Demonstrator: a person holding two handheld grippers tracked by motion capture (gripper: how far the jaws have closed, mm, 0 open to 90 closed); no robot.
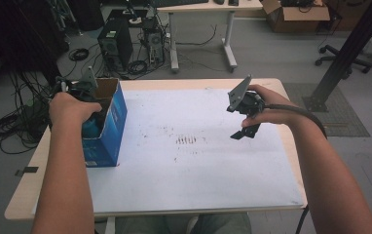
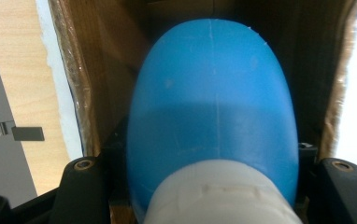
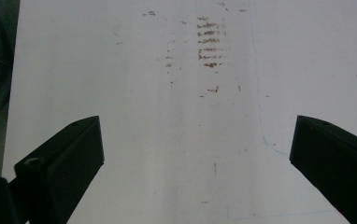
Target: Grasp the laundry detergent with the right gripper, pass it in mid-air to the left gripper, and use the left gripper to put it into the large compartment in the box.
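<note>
A blue bottle (image 2: 214, 93) with a white cap (image 2: 218, 196) hangs bottom-first inside an open cardboard box (image 2: 102, 70). My left gripper (image 2: 209, 172) is shut on the bottle near its cap, with one black jaw on each side. In the high view the box (image 1: 112, 122), blue on the outside, stands at the table's left, and my left gripper (image 1: 82, 95) reaches down into it with its fingertips hidden. A bit of the bottle (image 1: 92, 127) shows under the hand. My right gripper (image 1: 245, 131) hovers over the right half of the mat, open, with nothing between its jaws (image 3: 195, 154).
A white mat (image 1: 189, 165) covers most of the wooden table (image 1: 23, 195) and carries brown smudges (image 1: 186, 140) at its middle. Beyond the far edge are computer towers (image 1: 116, 46), floor cables (image 1: 13, 126) and a desk (image 1: 203, 7). A black post (image 1: 344, 53) stands at the right.
</note>
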